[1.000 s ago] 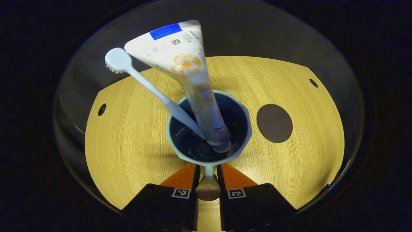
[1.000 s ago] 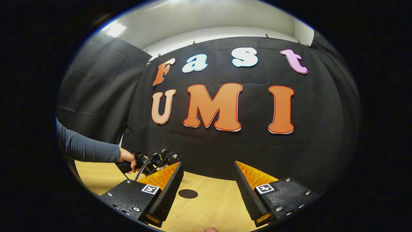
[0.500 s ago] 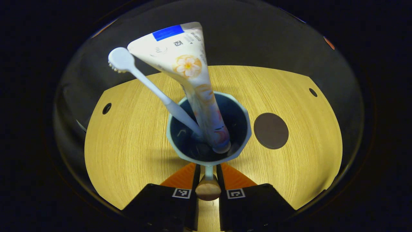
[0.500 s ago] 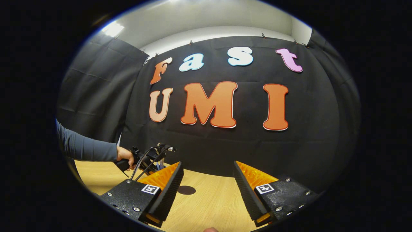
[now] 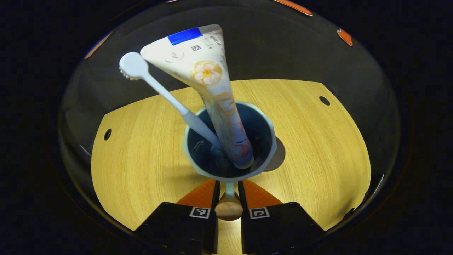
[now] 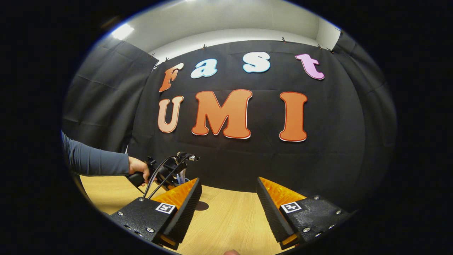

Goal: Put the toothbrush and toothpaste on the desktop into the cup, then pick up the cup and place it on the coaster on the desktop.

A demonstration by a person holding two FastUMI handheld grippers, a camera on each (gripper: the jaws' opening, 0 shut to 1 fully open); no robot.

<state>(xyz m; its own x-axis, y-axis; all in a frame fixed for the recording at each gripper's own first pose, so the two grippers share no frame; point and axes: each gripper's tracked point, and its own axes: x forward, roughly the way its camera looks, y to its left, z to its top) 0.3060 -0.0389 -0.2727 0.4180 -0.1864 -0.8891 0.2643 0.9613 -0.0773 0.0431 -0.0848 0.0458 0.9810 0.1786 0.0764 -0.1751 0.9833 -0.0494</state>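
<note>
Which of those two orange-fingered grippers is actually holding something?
The left gripper: its fingers pinch the handle of the cup carrying toothbrush and toothpaste. The right gripper gapes open.

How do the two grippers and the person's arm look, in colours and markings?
Both the left gripper and the right gripper have orange ribbed fingers on black textured blocks bearing square black-and-white tags. Black cables loop over the left one. The sleeve is grey-blue and long.

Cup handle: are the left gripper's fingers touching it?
Touching. In the left gripper view, the left gripper has both fingers pressed against the sides of the cup handle.
</note>
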